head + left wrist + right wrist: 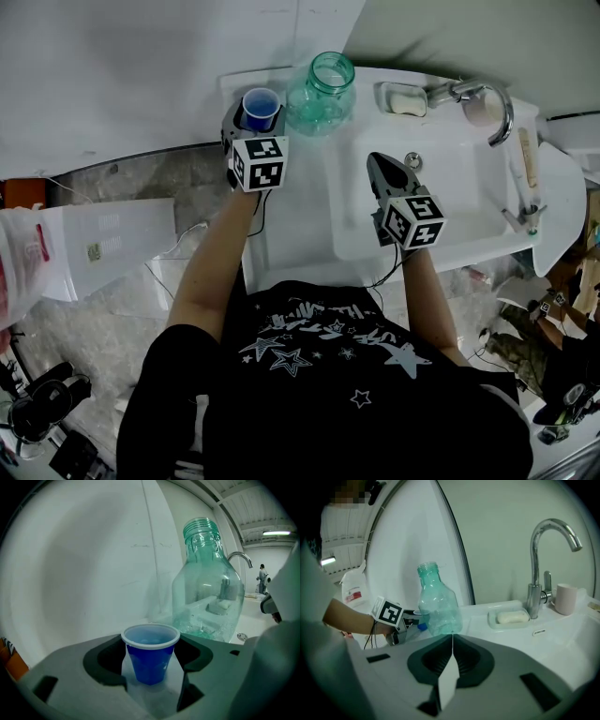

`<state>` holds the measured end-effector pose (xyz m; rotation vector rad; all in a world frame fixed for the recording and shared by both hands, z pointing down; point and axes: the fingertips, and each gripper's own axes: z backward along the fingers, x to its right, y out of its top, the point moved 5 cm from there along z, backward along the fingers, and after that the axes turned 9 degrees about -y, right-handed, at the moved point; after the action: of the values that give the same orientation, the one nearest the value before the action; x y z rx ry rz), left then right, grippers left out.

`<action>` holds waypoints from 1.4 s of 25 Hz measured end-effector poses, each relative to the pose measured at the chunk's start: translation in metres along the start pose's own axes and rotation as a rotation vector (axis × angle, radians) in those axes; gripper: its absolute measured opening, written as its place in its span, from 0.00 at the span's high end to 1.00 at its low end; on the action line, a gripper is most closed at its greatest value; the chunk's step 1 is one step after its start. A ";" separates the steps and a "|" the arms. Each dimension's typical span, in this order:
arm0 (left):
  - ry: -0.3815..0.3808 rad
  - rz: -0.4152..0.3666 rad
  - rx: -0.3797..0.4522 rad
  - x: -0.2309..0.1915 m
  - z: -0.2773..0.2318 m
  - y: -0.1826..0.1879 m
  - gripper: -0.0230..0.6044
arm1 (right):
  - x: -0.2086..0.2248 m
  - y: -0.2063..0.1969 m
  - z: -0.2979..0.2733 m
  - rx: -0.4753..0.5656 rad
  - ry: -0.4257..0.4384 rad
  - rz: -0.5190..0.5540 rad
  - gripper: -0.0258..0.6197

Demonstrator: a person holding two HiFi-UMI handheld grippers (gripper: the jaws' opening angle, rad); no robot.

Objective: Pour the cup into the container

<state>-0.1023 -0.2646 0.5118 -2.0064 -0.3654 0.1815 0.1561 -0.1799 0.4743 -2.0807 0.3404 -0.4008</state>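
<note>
Right gripper (382, 171) seen at centre of head view, over white sink (469, 202); jaws pressed together, nothing held. Left gripper (253, 120) seen up and left of centre; blue cup (151, 657) pinched between jaws, held upright. Green glass jar (323, 86) placed just right of cup, near top of frame, mouth uncovered. Soap dish (403, 98) and tap (487, 94) set further right, along top edge.
</note>
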 end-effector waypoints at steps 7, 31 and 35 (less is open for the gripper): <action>-0.031 0.000 -0.002 0.002 0.001 0.000 0.44 | 0.000 0.001 0.001 0.004 0.002 0.004 0.94; -0.029 0.090 0.033 0.001 0.051 -0.003 0.22 | -0.013 0.004 0.028 0.061 0.022 0.020 0.94; -0.001 0.154 0.067 0.003 0.077 0.000 0.22 | -0.016 0.003 0.045 0.084 0.028 0.028 0.94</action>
<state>-0.1219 -0.1981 0.4773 -1.9686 -0.2026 0.2878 0.1598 -0.1410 0.4472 -1.9880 0.3632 -0.4214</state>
